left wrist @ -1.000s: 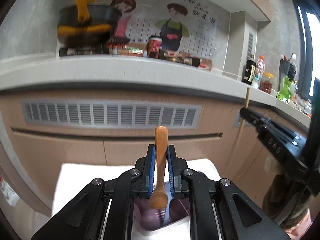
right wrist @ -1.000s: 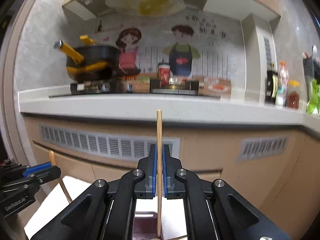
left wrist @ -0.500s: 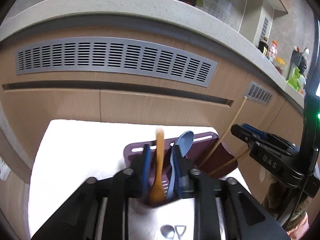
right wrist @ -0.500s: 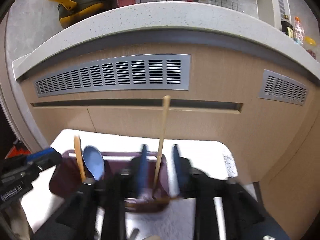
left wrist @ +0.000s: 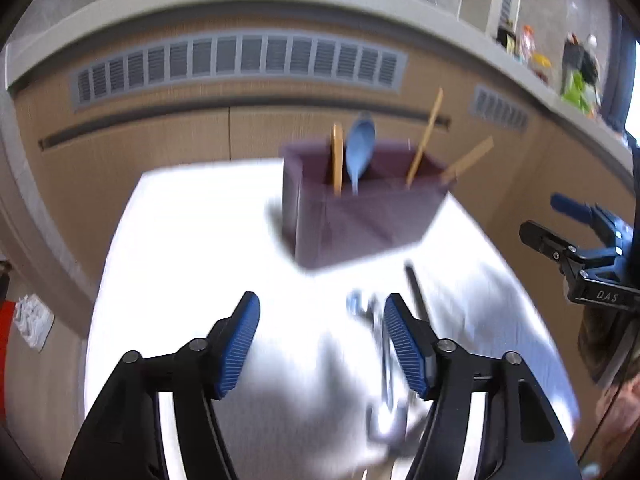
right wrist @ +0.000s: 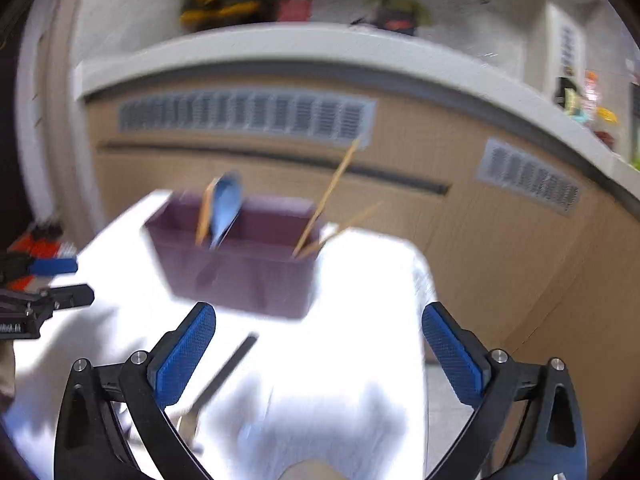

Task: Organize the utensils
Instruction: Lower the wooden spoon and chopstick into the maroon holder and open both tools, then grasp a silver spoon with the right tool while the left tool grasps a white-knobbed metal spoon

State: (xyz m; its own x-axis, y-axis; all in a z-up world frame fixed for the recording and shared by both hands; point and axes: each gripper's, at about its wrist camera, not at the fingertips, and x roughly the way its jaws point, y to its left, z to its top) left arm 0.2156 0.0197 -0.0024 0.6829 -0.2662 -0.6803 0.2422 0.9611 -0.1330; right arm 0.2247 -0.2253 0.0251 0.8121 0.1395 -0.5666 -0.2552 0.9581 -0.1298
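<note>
A purple utensil holder [left wrist: 360, 216] stands on a white cloth [left wrist: 200, 240]; it also shows in the right wrist view [right wrist: 240, 272]. In it stand a wooden spoon [left wrist: 337, 156], a blue spoon [left wrist: 360, 148] and two chopsticks [left wrist: 426, 136]. My left gripper [left wrist: 320, 328] is open and empty, above the cloth in front of the holder. My right gripper [right wrist: 318, 344] is open and empty, also in front of the holder. Blurred metal utensils [left wrist: 384, 360] and a dark-handled utensil [right wrist: 228, 368] lie on the cloth near the grippers.
Beige cabinet fronts with grey vents [left wrist: 240, 60] rise behind the cloth under a pale counter edge [right wrist: 320, 48]. Bottles [left wrist: 528, 44] stand on the counter at the right. The right gripper shows at the right edge of the left wrist view [left wrist: 580, 240].
The left gripper let go of the wooden spoon and the right let go of the chopstick; both now stand in the holder. Both grippers opened wide and drew back.
</note>
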